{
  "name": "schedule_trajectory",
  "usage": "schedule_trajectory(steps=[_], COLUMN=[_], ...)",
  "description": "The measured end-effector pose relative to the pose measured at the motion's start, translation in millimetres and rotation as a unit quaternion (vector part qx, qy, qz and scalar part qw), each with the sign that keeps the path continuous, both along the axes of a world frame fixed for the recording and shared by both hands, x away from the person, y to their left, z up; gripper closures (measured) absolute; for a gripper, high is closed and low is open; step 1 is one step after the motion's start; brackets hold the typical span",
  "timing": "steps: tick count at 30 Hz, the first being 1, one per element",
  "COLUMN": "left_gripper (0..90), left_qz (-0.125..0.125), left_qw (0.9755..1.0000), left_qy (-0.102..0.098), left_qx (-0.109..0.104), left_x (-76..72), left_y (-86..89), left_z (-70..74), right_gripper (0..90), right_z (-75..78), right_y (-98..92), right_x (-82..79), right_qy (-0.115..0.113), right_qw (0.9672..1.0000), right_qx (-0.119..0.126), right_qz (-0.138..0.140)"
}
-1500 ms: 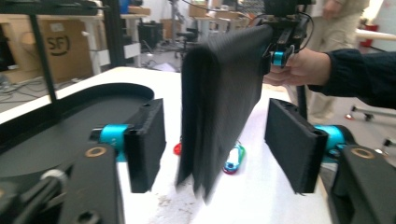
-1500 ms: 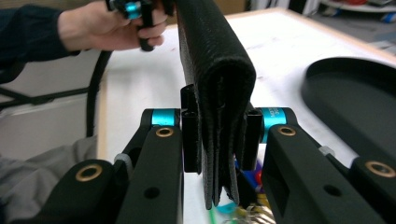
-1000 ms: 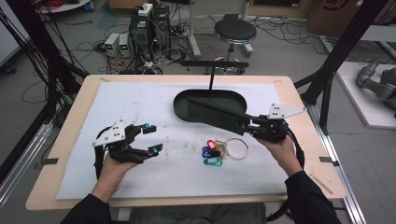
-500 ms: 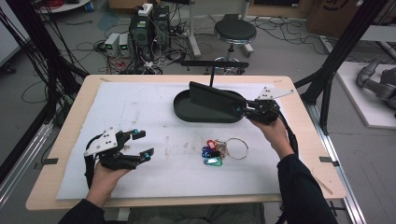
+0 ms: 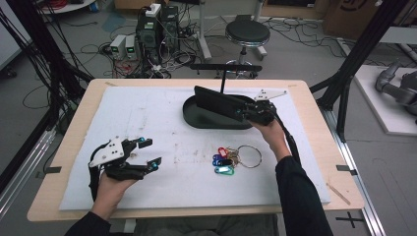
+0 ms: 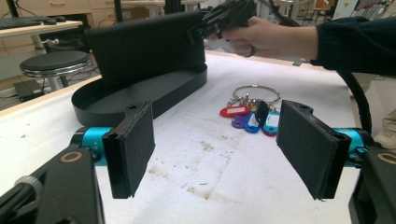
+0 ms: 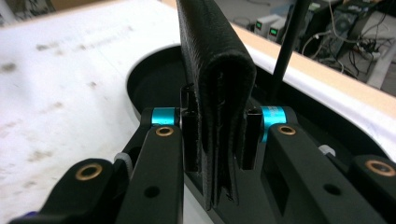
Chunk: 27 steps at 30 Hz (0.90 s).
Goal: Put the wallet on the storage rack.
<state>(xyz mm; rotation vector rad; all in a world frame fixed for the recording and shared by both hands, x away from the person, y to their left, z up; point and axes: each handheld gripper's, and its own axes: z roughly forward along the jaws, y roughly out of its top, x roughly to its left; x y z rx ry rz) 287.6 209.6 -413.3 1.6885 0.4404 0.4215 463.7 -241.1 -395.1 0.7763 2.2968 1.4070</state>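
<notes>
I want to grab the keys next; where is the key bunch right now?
In the high view the key bunch lies on the white mat, right of centre, just in front of the black oval tray.

A wide stretch of bare white padded mat (image 5: 162, 118) on the wooden counter (image 5: 319, 123) lies open between the left claw (image 5: 147, 153) and the black oval tray (image 5: 196, 115), so a claw could pass there freely. Near the middle, the bunch of coloured key tags on a metal ring (image 5: 231, 160) blocks the way. The black folded leather wallet (image 5: 219, 102) stands on edge over the tray, clamped in the right claw (image 5: 241, 112), with a thin black upright rod (image 5: 222, 81) just behind it.
</notes>
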Motion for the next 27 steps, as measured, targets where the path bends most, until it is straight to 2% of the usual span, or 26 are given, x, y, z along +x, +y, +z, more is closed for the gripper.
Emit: schedule_trajectory(steps=[4, 9, 13, 15, 19, 23, 27], left_gripper=[27.8, 27.8, 27.8, 27.8, 27.7, 27.7, 27.7], left_qz=[0.0, 0.0, -0.004, -0.005, -0.005, -0.006, -0.007], left_qw=[1.0, 1.0, 1.0, 1.0, 1.0, 1.0, 1.0], left_qy=[0.002, 0.001, 0.002, 0.004, 0.007, 0.004, 0.006], left_qx=[0.001, 0.001, -0.001, 0.0, -0.002, -0.002, 0.0], left_x=[0.9, -1.3, -0.6, 0.3, -0.6, -1.2, -1.0], left_y=[0.4, 0.2, -0.1, 0.4, 0.2, -0.1, -0.6], left_z=[-1.2, -1.6, -2.5, -3.1, -4.4, -3.2, -4.1], right_gripper=[77.0, 76.8, 76.6, 76.2, 75.5, 74.3, 73.4], right_z=[-11.5, -20.3, -22.3, -23.9, -25.5, -25.7, -28.3], right_y=[2.5, 0.7, 0.2, -1.6, -3.4, -3.0, -4.3], right_x=[8.2, 15.5, 17.6, 19.2, 20.3, 20.2, 21.6], right_qy=[0.011, 0.012, 0.007, 0.011, 0.02, 0.018, 0.029], right_qw=[0.9998, 0.9997, 0.9997, 0.9996, 0.9992, 0.9988, 0.9978], right_qx=[-0.014, -0.003, -0.003, -0.003, -0.013, -0.025, -0.037], right_qz=[-0.007, -0.019, -0.023, -0.025, -0.032, -0.038, -0.047])
